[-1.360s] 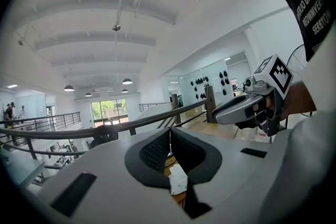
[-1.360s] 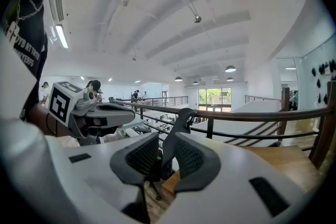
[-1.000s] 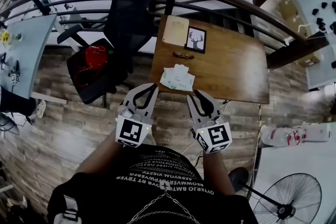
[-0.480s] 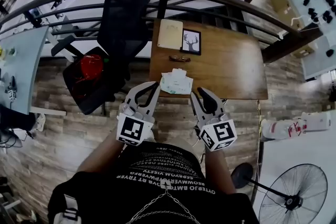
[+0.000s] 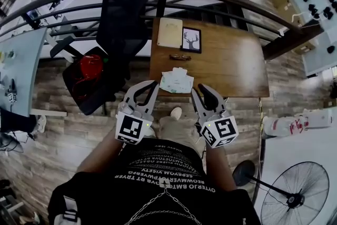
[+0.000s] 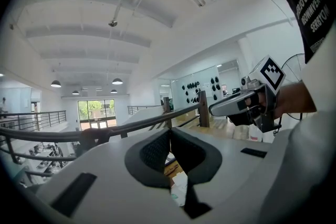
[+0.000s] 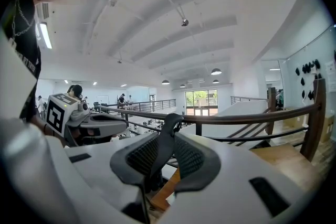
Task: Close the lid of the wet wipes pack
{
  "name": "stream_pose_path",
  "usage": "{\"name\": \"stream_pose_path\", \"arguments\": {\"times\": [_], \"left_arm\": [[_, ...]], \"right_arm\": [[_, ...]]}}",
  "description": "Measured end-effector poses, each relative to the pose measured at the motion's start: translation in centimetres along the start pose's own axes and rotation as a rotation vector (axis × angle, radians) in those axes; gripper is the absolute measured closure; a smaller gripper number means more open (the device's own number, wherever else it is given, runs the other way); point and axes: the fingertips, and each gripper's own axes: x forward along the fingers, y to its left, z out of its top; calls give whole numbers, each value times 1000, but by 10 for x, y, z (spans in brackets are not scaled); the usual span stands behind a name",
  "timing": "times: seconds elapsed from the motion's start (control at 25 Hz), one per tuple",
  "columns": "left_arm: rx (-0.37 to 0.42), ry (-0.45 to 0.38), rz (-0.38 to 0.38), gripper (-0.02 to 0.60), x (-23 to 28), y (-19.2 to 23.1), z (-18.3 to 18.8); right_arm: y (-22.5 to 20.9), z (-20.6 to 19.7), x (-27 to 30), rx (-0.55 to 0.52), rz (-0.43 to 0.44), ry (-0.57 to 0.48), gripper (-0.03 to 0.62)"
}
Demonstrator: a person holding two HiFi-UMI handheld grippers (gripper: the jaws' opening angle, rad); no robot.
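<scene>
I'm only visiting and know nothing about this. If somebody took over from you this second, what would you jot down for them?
Left tool: shut, empty.
Right tool: jaws slightly apart, empty.
Both are held short of the wooden table, touching nothing.
Wet wipes pack: near the table's front edge. Its lid seems raised, though it is small in view.
Done: nothing on the pack.
Left: reach the pack and press the lid down.

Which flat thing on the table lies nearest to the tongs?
The wet wipes pack, at the near edge of the table; the tan pad and deer picture lie farther back.
</scene>
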Motion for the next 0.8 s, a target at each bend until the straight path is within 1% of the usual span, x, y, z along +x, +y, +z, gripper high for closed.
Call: {"name": "stream_pose_path", "arguments": {"times": [0.2,0.56,0.8], "left_arm": [[-9,9,16,553,5,6,-1],[-19,23,73,553,24,32,-2],[-18,45,71,554,44,32,-4]], "right_arm": [[-3,2,12,6,24,4,495],[-20,1,37,2,52,19,496],[-37,-14,55,-5,61,57,496]]}}
